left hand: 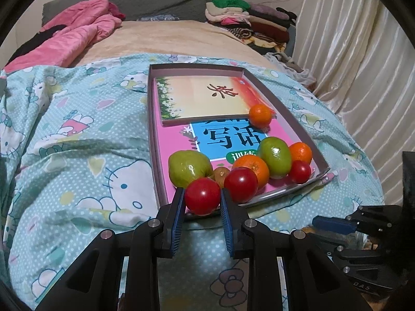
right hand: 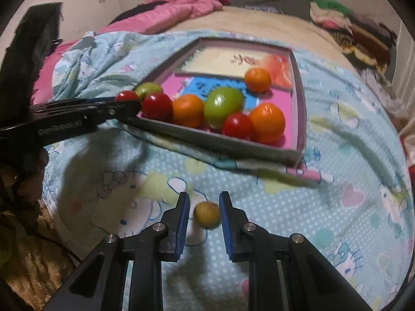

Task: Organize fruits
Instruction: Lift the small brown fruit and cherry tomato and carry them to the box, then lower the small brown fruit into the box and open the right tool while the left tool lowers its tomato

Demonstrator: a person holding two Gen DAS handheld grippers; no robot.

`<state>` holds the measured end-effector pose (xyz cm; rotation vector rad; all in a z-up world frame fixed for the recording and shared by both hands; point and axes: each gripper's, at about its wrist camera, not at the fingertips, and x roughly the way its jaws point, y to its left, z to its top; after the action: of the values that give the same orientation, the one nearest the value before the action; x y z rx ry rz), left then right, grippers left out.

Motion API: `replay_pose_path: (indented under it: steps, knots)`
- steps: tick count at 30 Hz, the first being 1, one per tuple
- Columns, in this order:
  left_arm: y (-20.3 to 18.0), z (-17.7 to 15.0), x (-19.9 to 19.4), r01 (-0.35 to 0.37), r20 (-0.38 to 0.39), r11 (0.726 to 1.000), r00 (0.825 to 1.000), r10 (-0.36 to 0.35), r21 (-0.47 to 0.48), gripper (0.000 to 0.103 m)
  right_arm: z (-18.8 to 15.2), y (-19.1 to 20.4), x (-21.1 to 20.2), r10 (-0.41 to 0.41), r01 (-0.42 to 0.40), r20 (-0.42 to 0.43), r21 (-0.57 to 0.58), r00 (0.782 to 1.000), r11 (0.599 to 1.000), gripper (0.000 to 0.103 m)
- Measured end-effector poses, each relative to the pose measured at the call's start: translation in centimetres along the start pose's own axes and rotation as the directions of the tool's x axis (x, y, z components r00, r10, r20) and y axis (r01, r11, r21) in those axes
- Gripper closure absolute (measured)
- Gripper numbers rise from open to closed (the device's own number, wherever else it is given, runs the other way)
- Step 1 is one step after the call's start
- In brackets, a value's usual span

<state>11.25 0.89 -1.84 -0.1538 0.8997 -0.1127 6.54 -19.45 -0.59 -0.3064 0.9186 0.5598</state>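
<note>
A shallow cardboard box [left hand: 285, 191] lies on a blue cartoon bedsheet. Fruit crowds its near end: two green fruits [left hand: 275, 156], oranges [left hand: 253, 167], red tomatoes [left hand: 241, 184] and a small brownish fruit [left hand: 221, 175]. One orange [left hand: 260, 115] sits farther back. My left gripper [left hand: 202, 191] is shut on a red tomato [left hand: 202, 198] at the box's near left corner. From the right wrist, that left gripper [right hand: 125, 102] comes in from the left over the box wall [right hand: 220, 145]. My right gripper [right hand: 204, 197] is shut on a small yellow-green fruit [right hand: 207, 215] just above the sheet, in front of the box.
Two books [left hand: 207, 96] line the box floor. A pink quilt [left hand: 77, 36] lies at the back left and a pile of folded clothes [left hand: 249, 20] at the back right. A cream curtain [left hand: 350, 51] hangs on the right. The sheet [left hand: 77, 129] is rumpled.
</note>
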Motion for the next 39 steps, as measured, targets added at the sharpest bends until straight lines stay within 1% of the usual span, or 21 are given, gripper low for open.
replay_pose_path:
  steps: [3,5,9,12,15,18,22,24,27,31,39]
  knots:
    - [0.0,0.0,0.1,0.000,0.000,1.000,1.000,0.000,0.003,0.076,-0.3,-0.4,0.8,0.012,-0.011,-0.043,0.023,0.999,1.000,0.080]
    - [0.1,0.1,0.1,0.002,-0.001,1.000,1.000,-0.002,0.000,0.076,-0.1,-0.6,1.2,0.027,-0.025,-0.052,0.032,0.998,0.999,0.080]
    - [0.2,0.1,0.2,0.000,-0.002,1.000,1.000,0.000,-0.002,0.076,-0.4,-0.5,1.9,0.027,-0.025,-0.082,0.026,0.996,0.999,0.078]
    - [0.3,0.2,0.4,0.000,-0.004,1.000,1.000,-0.001,-0.008,0.076,-0.3,-0.5,1.7,0.032,-0.030,-0.072,0.030,0.997,0.999,0.079]
    - [0.5,0.2,0.5,0.002,-0.007,1.000,1.000,-0.002,-0.016,0.076,0.0,-1.0,0.7,0.065,-0.064,-0.022,0.056,0.998,0.996,0.079]
    - [0.7,0.3,0.7,0.001,-0.009,1.000,1.000,-0.002,-0.023,0.076,0.5,-1.9,-0.9,0.097,-0.103,0.070,0.093,0.993,0.990,0.079]
    - [0.9,0.5,1.0,0.001,-0.014,1.000,1.000,-0.001,-0.028,0.076,1.4,-2.6,-3.0,0.063,-0.081,0.196,0.085,0.979,0.993,0.079]
    - [0.9,0.5,1.1,0.002,-0.015,1.000,1.000,-0.003,-0.031,0.076,2.0,-2.8,-3.4,0.039,-0.061,0.225,0.088,0.973,0.994,0.079]
    - [0.9,0.5,1.1,0.001,-0.015,1.000,1.000,-0.001,-0.029,0.076,2.6,-3.6,-3.4,0.008,-0.033,0.244,0.100,0.970,0.994,0.079]
    - [0.8,0.6,1.4,0.002,-0.017,1.000,1.000,-0.002,-0.026,0.076,3.4,-4.5,-2.9,-0.039,0.014,0.247,0.104,0.968,0.994,0.079]
    - [0.9,0.7,1.5,0.001,-0.012,1.000,1.000,-0.001,-0.026,0.076,4.0,-5.1,-2.5,-0.063,0.034,0.273,0.108,0.960,0.994,0.079]
